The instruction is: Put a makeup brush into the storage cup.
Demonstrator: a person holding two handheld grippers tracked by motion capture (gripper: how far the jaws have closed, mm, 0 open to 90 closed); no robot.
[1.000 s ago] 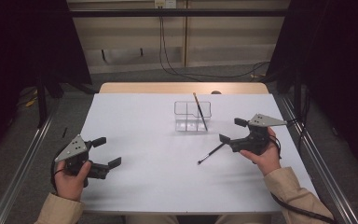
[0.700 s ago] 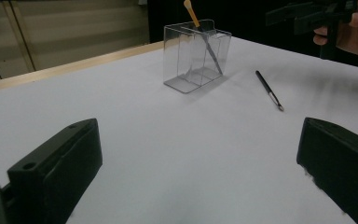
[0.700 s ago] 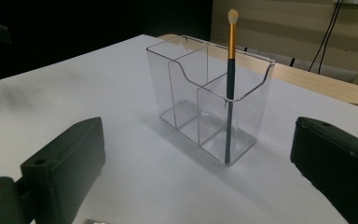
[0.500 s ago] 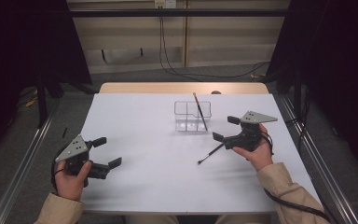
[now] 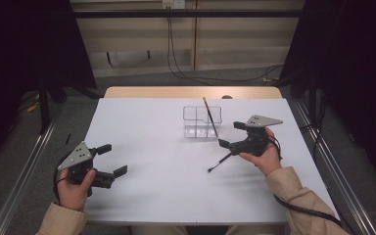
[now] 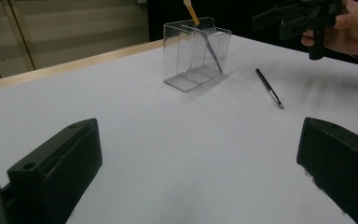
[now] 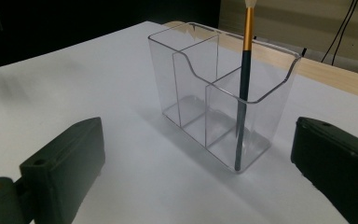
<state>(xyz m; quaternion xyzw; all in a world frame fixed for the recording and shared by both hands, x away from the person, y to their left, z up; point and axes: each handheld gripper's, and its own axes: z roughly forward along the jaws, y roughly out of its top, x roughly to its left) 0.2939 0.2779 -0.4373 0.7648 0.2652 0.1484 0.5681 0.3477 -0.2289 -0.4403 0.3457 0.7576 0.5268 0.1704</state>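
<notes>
A clear plastic organiser (image 5: 202, 121) (image 6: 196, 51) (image 7: 219, 93) with several compartments stands on the white table, back of centre. A dark brush with a gold ferrule (image 5: 209, 116) (image 7: 244, 74) leans upright in its right-hand compartment. A second black brush (image 5: 219, 162) (image 6: 269, 87) lies flat on the table in front of the organiser, to its right. My right gripper (image 5: 232, 134) (image 6: 289, 18) hovers open just right of the organiser, above that lying brush, nothing between its jaws. My left gripper (image 5: 111, 160) rests open near the table's front left, holding nothing.
The white table top (image 5: 152, 142) has a wooden strip along its far edge (image 5: 191, 92). Metal rails (image 5: 24, 171) run along both sides at floor level. Cables (image 5: 196, 73) hang down the back wall.
My right gripper has moved left and a little farther away, closer to the organiser. The lying brush and my left gripper have stayed where they were.
</notes>
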